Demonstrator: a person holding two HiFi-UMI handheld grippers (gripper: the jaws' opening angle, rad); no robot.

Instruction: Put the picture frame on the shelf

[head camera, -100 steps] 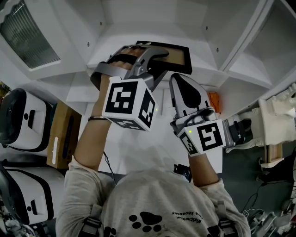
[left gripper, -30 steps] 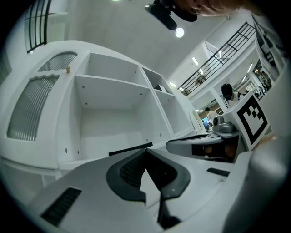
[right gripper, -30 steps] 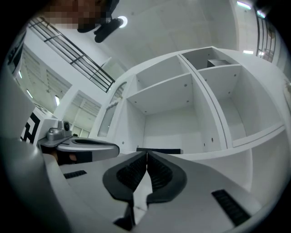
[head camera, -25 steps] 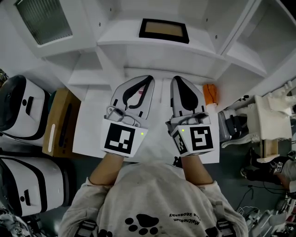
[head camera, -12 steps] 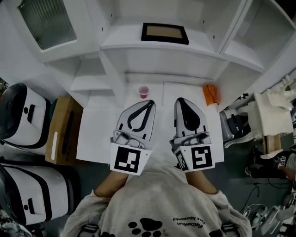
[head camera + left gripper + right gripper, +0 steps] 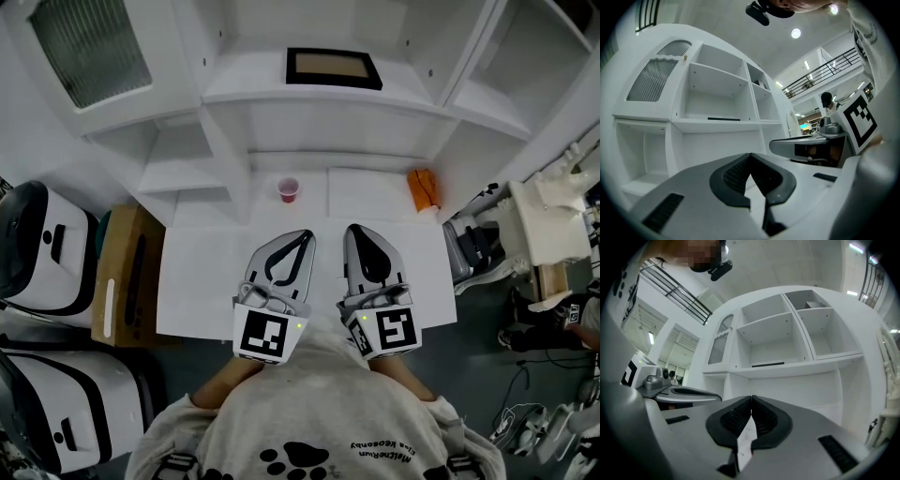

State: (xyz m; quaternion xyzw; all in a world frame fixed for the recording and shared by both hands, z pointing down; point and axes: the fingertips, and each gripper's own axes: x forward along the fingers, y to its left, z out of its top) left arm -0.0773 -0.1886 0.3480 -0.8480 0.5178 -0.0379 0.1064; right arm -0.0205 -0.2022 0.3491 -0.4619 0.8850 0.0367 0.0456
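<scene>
task looks finished to me: picture frame [image 6: 334, 67] lies flat on the upper shelf [image 6: 272, 92], well apart from my left claw [image 6: 302, 236] and right claw [image 6: 357, 231], both closed tight on nothing, side by side low over the bench [image 6: 199, 274], so nothing seems left.

Overhead, the head view looks steeply down past the person's shoulders onto the white bench [image 6: 202, 272] and the shelf unit [image 6: 319, 94] standing beyond it. The left gripper view rides low on the left gripper [image 6: 750, 155] and faces the shelves from close to the bench, its own jaws filling the lower frame. The right gripper view does the same from the right gripper [image 6: 751, 398], just beside it. Each gripper view catches the other gripper at its inner edge. All three views share the shelf unit and the picture frame [image 6: 333, 67] lying on it.
</scene>
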